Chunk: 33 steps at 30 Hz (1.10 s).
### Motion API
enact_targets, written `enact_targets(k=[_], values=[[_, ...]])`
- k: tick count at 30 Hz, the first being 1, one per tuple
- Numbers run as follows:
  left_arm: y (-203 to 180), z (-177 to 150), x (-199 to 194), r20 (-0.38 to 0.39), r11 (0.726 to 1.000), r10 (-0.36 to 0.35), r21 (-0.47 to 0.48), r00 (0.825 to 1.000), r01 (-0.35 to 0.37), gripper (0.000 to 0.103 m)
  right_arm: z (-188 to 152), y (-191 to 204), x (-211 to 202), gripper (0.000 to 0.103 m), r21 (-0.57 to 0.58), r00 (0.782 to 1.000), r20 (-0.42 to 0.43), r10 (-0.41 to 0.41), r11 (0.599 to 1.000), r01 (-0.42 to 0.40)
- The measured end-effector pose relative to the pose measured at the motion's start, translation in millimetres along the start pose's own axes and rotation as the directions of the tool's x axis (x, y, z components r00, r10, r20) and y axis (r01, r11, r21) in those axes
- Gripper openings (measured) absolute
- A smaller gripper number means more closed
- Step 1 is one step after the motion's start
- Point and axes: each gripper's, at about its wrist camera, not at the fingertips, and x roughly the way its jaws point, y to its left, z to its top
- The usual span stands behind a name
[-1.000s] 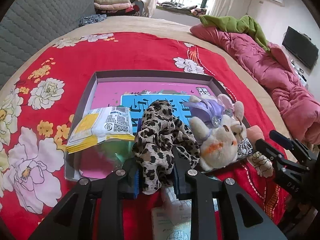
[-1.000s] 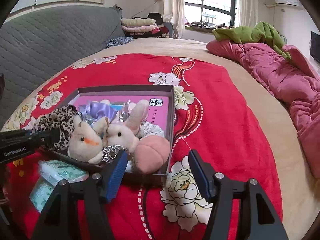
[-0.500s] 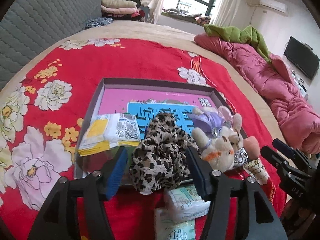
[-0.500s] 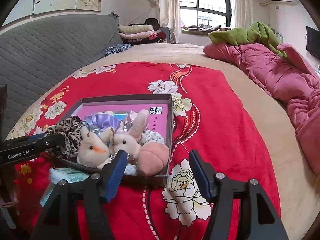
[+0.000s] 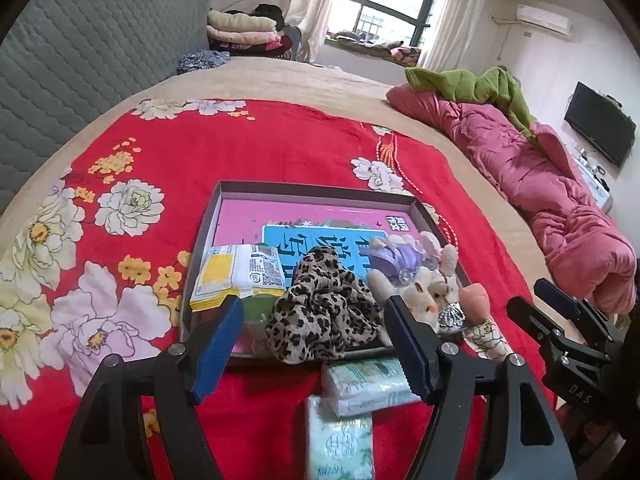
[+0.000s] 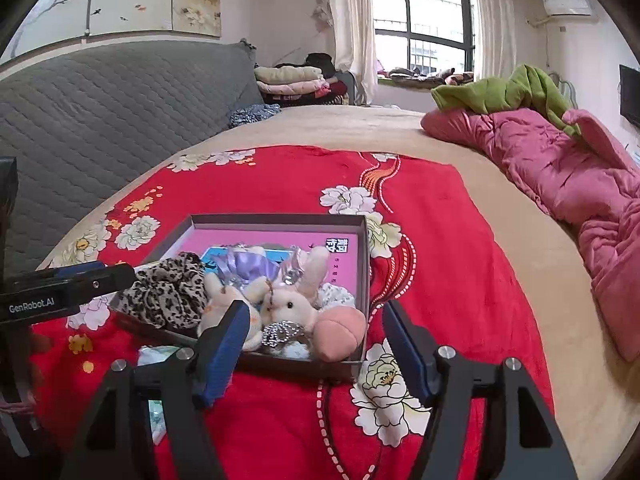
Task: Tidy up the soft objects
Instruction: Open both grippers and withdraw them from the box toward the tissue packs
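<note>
Red floral blanket point(image 5: 280, 152) on bed | gray tray point(image 5: 316, 190) holds leopard-print cloth point(image 5: 320, 316) at near edge, beside plush rabbit point(image 6: 288, 304) | left gripper point(image 5: 316, 344) jaws opening, gripping nothing | right gripper point(image 6: 312, 344) jaws opening, empty, before tray.

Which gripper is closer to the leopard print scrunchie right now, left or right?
Left. The left gripper, jaws opening, frames the leopard scrunchie without touching it. The right gripper sits off toward the plush rabbit.

Left gripper point(image 5: 316, 350) and right gripper point(image 6: 312, 354), tilted downward, jaws opening, empty.
</note>
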Motion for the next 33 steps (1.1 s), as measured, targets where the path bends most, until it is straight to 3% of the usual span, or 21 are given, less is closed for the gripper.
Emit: enact_targets(k=[9,21,33], values=[[-0.9,-16.3,-20.3,-0.033,1.0,0.013,0.02,0.999,-0.012,0.074,2.2,10.0,-19.4,0.068,-0.026,1.0,0.024,0.02,0.999,-0.019],[-15.4,-57.8,-24.8,-0.133,0.996,0.041,0.084,0.99,-0.03,0.075,-0.6,26.6,-50.1,0.069,-0.068,0.997,0.056,0.057,0.996,-0.053],[-30.5,-71.1,-30.9,-0.176,0.993,0.053,0.11,0.983,-0.034,0.075,-7.9,41.8,-70.8,0.069,-0.107,0.994,0.056,0.099,0.99,-0.092]])
